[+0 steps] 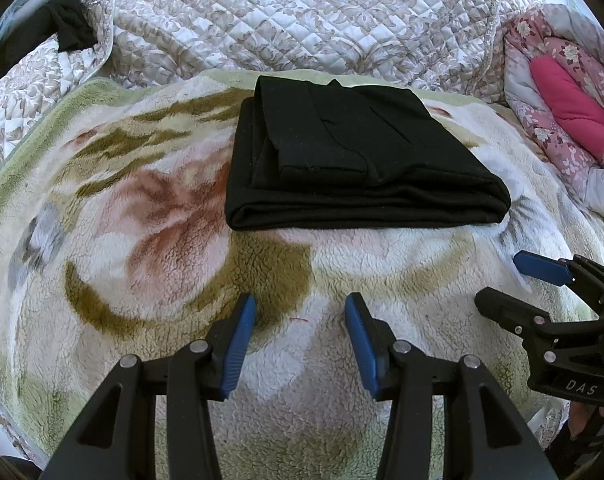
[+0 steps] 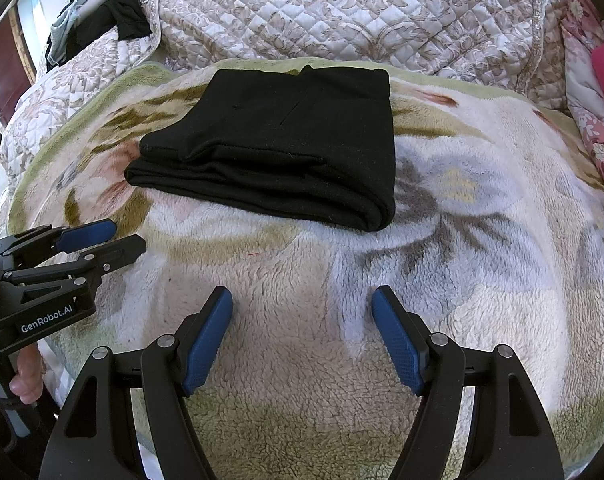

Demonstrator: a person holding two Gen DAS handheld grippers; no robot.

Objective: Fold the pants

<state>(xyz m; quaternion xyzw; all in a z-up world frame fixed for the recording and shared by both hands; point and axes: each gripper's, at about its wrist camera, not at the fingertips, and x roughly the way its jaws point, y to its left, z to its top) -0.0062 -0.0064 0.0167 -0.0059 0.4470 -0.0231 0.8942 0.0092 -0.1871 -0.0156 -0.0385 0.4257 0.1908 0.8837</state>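
Black pants lie folded into a thick rectangular stack on the fleece floral blanket; they also show in the right wrist view. My left gripper is open and empty, hovering over the blanket a little in front of the pants. It also shows at the left edge of the right wrist view. My right gripper is open and empty, in front of the pants' right end. It shows at the right of the left wrist view.
A quilted floral bedspread rises behind the blanket. A pink floral quilt lies at the right. Dark clothes hang at the far left. The blanket covers the bed around the pants.
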